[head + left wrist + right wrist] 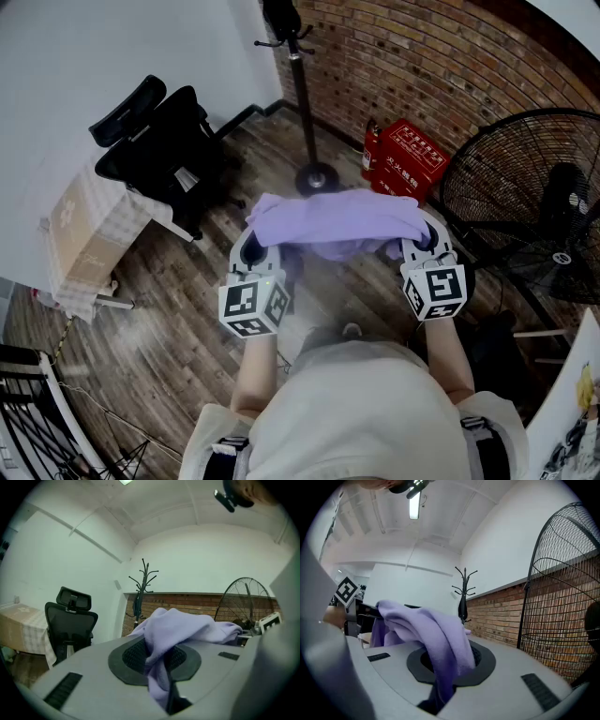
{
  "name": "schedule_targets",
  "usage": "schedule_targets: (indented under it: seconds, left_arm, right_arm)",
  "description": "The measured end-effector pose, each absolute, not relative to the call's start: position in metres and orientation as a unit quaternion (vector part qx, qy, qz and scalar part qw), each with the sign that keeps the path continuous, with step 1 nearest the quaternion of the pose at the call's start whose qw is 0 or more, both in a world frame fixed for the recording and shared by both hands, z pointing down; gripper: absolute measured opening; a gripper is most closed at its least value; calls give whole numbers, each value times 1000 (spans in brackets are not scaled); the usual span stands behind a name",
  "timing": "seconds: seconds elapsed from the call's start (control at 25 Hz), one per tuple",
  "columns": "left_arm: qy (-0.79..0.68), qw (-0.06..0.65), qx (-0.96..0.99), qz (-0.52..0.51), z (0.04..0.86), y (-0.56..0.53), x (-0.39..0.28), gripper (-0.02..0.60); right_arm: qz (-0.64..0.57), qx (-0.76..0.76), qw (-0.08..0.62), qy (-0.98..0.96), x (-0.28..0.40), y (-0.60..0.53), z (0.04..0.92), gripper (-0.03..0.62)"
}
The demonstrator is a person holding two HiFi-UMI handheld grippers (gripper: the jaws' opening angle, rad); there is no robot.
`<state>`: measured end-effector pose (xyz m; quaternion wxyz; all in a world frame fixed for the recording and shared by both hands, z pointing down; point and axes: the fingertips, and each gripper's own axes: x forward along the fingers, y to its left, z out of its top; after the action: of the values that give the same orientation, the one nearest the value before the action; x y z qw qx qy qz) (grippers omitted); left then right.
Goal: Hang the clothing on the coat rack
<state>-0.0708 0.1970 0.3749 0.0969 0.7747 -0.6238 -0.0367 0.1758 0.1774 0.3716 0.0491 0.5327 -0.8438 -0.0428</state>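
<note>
A lilac garment [339, 223] is stretched between my two grippers at chest height. My left gripper [253, 246] is shut on its left end; the cloth [180, 630] is pinched between the jaws and drapes over them. My right gripper [418, 246] is shut on the right end, the fabric [436, 639] bunched in its jaws. The black coat rack [302, 84] stands ahead by the brick wall, its base [316, 177] on the wooden floor. Its hooked top [144, 576] shows in the left gripper view and its top [466, 585] in the right gripper view; something dark hangs on it.
A black office chair [164, 150] stands to the left beside a cloth-covered table [89, 239]. A large black floor fan [525, 202] is at the right. Red boxes and an extinguisher [403, 155] sit against the brick wall. A dark metal railing [28, 412] is at bottom left.
</note>
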Motion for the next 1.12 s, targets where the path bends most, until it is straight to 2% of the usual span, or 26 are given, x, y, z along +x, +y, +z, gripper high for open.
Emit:
schedule_targets:
  seconds: [1.12]
  left_arm:
    - [-650,105,750,-53,382,192,-61,48]
  right_arm:
    - [-63,478,44,-875,180,155,368,20]
